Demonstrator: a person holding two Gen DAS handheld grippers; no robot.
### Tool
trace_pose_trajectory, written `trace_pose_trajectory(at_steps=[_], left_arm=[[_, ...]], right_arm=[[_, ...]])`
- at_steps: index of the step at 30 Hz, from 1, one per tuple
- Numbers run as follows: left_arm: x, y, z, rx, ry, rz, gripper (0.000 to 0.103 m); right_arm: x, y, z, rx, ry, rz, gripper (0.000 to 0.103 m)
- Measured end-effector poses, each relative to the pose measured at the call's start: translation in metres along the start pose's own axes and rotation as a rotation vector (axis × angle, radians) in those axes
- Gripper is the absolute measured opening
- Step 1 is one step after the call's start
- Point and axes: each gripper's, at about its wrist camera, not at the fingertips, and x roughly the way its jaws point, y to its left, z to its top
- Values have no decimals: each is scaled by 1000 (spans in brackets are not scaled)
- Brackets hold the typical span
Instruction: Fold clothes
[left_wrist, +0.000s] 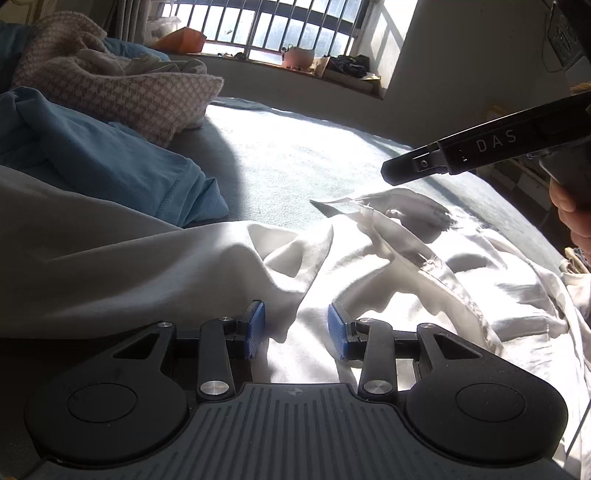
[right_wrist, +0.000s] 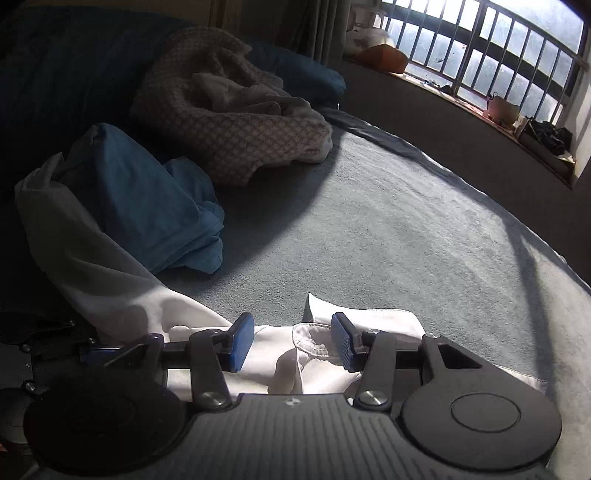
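Note:
A crumpled white garment (left_wrist: 369, 266) lies on the grey-blue bed cover, its collar or placket turned up in the sun. My left gripper (left_wrist: 295, 328) is open just above its folds, blue pads (left_wrist: 255, 328) apart with cloth between and below them. From the right, my right gripper (left_wrist: 399, 171) reaches in over the collar, held by a hand (left_wrist: 572, 218). In the right wrist view my right gripper (right_wrist: 291, 341) stands open over the white garment's (right_wrist: 317, 343) hem edge. The left gripper's body (right_wrist: 55, 339) shows dimly at the left edge.
A blue garment (left_wrist: 96, 155) (right_wrist: 147, 199) lies bunched at the left. Behind it sits a houndstooth blanket (left_wrist: 122, 88) (right_wrist: 236, 122) with pale clothes on top. The bed cover (right_wrist: 406, 221) stretches to a barred window and a cluttered sill (left_wrist: 295, 59).

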Motion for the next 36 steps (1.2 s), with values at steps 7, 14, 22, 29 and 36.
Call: trace_pose_trajectory(at_steps=[7, 14, 22, 29, 36], left_arm=[[-1, 3, -3, -8, -6, -16, 37], [-3, 6, -6, -14, -14, -34, 37], [-4, 8, -9, -19, -20, -39, 37], [-4, 7, -8, -17, -21, -31, 37], [-5, 7, -8, -15, -23, -26, 37]], right_arm=[[76, -7, 10, 2, 149, -72, 49], [61, -40, -6, 210, 88, -69, 3], [0, -140, -110, 1081, -215, 211, 3], [5, -169, -204, 1498, -246, 201, 3], [-17, -178, -215, 1486, -261, 25, 6]])
